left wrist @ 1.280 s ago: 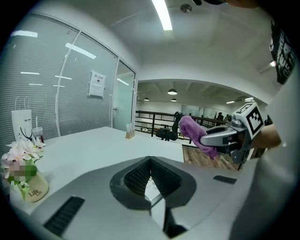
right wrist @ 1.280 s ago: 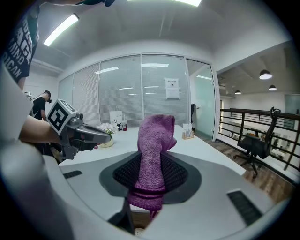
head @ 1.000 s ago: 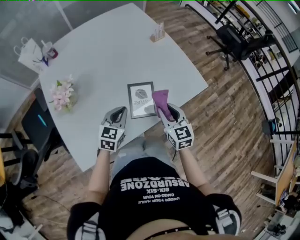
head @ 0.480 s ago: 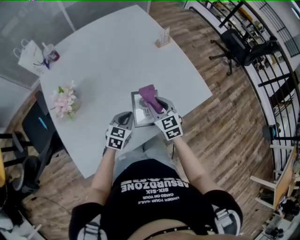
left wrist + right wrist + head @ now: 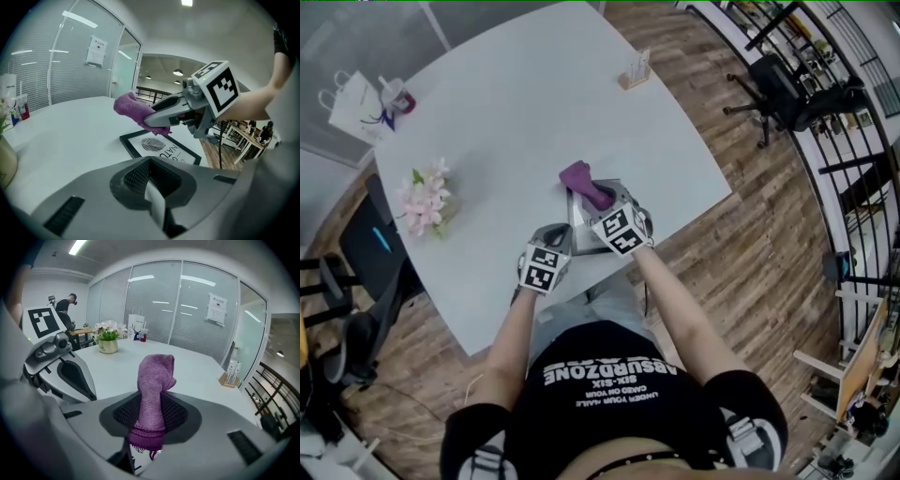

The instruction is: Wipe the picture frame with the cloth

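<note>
We look down on the white table (image 5: 506, 103), which spreads ahead of both grippers, the person's arms reaching in from its near edge. The picture frame (image 5: 579, 221) lies flat on it, largely beneath the right gripper (image 5: 598, 202) and just ahead and to the right of the left gripper (image 5: 560, 234).

In the past second the right gripper has swung from the frame's right side across the glass to its far left corner, carrying the purple cloth (image 5: 579, 180) with it. The left gripper has stayed just beside the frame's near left corner. We read that as a wiping stroke under way, with one diagonal pass made and much of the glass and border yet to be covered.

The right gripper's jaws are clamped on the cloth, which stands bunched out in front of them and now overhangs the frame's far corner. In the left gripper view the cloth's lower edge looks to meet the frame, though we cannot be sure of contact. The left gripper's jaws are pressed together with nothing between them, and they do not touch the frame.

Well off to the left gripper's left stand pink flowers (image 5: 424, 195). Far ahead of the right gripper is a small card holder (image 5: 635, 71).
</note>
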Tool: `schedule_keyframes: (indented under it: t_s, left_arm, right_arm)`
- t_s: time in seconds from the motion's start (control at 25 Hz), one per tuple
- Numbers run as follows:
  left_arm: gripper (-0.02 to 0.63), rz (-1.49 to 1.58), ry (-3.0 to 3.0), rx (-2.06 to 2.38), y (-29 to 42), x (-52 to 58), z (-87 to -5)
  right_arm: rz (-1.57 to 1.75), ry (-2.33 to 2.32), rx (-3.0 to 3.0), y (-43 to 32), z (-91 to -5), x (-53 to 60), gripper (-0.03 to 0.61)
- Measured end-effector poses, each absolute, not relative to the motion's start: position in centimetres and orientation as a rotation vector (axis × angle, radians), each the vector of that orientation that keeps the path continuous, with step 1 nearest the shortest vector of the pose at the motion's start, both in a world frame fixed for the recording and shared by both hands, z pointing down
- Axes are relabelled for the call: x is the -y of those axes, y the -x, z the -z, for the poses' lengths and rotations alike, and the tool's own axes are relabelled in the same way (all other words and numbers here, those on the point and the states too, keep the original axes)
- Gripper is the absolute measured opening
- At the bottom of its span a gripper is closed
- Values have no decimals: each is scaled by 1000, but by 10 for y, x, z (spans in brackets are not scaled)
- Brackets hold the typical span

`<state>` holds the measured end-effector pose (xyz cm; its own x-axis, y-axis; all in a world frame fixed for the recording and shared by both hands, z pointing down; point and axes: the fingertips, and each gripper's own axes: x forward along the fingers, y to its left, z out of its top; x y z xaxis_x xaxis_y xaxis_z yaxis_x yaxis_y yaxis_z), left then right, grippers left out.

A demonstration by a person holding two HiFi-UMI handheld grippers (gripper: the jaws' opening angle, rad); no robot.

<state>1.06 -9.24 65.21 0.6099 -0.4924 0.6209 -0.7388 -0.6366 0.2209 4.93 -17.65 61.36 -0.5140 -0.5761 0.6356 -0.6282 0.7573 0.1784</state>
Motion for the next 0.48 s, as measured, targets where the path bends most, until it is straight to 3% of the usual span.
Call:
schedule_keyframes:
  t_s: [0.48]
  left_arm:
    - [15, -820, -2337, 915, -20, 94, -683]
  right_arm:
    - [-188, -798, 2150, -42, -669, 198, 133]
